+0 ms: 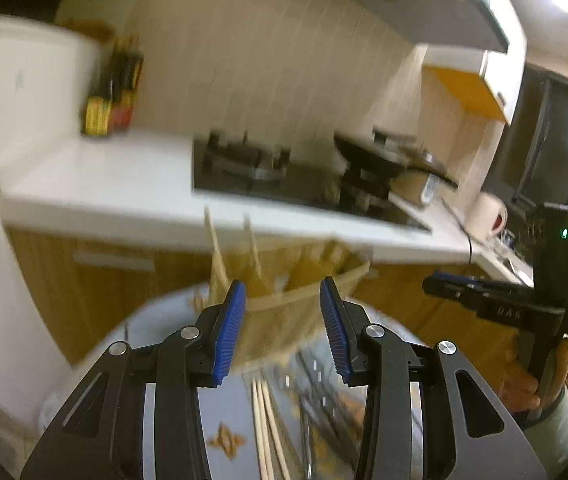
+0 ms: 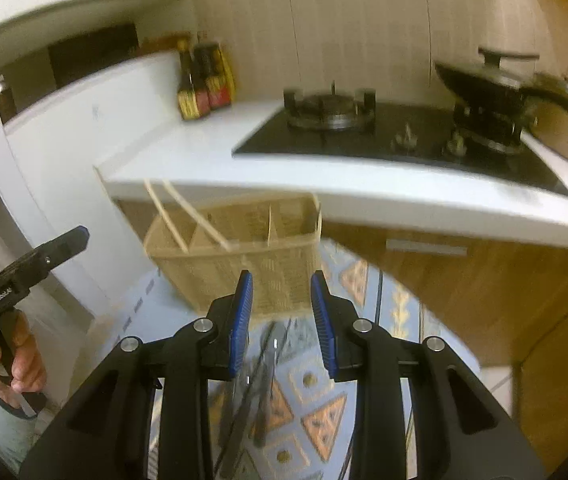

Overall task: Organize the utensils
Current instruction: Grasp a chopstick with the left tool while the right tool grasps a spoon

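With both the left hand-held gripper (image 1: 284, 328) and the right hand-held gripper (image 2: 282, 320) spread and empty, I'd lower one slowly onto the dark utensils (image 2: 260, 380) lying on the patterned cloth before the divided woven basket (image 2: 240, 256).

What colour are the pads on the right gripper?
Blue pads, black arms; clearest in the right wrist view.

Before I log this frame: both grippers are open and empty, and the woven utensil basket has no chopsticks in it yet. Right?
Not quite. The basket already holds pale chopsticks, leaning out of its left compartment in the right wrist view. The left gripper and right gripper are indeed open and empty.
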Tool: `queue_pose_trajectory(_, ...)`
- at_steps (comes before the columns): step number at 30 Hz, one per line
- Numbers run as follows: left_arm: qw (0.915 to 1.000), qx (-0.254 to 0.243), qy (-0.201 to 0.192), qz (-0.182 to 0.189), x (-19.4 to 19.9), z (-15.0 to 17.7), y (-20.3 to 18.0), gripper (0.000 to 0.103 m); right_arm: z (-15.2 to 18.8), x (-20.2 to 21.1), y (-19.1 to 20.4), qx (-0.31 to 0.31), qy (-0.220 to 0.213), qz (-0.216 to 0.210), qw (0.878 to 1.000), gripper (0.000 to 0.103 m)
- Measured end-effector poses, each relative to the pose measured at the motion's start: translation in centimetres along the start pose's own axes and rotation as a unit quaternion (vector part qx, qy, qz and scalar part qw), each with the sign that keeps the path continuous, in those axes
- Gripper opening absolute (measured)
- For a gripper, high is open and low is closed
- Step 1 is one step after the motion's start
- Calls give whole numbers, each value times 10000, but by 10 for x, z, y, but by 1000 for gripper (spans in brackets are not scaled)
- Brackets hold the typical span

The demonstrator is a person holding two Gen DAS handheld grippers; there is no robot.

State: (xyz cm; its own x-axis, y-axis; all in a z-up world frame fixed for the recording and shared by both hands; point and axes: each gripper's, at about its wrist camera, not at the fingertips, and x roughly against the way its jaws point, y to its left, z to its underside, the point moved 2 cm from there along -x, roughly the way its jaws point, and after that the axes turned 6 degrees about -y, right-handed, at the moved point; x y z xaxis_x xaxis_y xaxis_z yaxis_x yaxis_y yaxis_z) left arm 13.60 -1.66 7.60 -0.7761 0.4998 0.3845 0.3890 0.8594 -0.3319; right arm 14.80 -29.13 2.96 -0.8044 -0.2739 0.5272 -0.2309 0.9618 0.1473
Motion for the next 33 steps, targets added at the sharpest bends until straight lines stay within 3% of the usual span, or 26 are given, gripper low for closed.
queue_pose_trajectory(5, 9936, -43, 1131, 28, -37, 40, 9, 36, 26, -24, 6, -32, 660, -38, 9978, 27)
queue_pose_trajectory(11, 9747, -389, 2196, -129, -76, 93, 15, 28, 59, -63, 12, 1, 1522, -66, 9883, 27)
queue_pose_trajectory(15, 9664, -654, 2471, -288, -94, 110, 19, 27, 74, -83, 12, -65, 1913, -145, 9814, 27)
queue_pose_trajectory(21, 9530, -1196, 2758, -376, -101, 129, 15, 21, 85, -96, 7, -45, 2105, -87, 9776, 27)
queue_pose_trajectory(30, 9375, -1729, 2935, -713, -117, 129, 2, 23, 100, -111, 1, -63, 2385, -72, 9711, 27)
queue_pose_trajectory(33, 9354, -1748, 2975, -768, -121, 125, -5, 15, 102, -116, 1, -101, 2532, -110, 9673, 27)
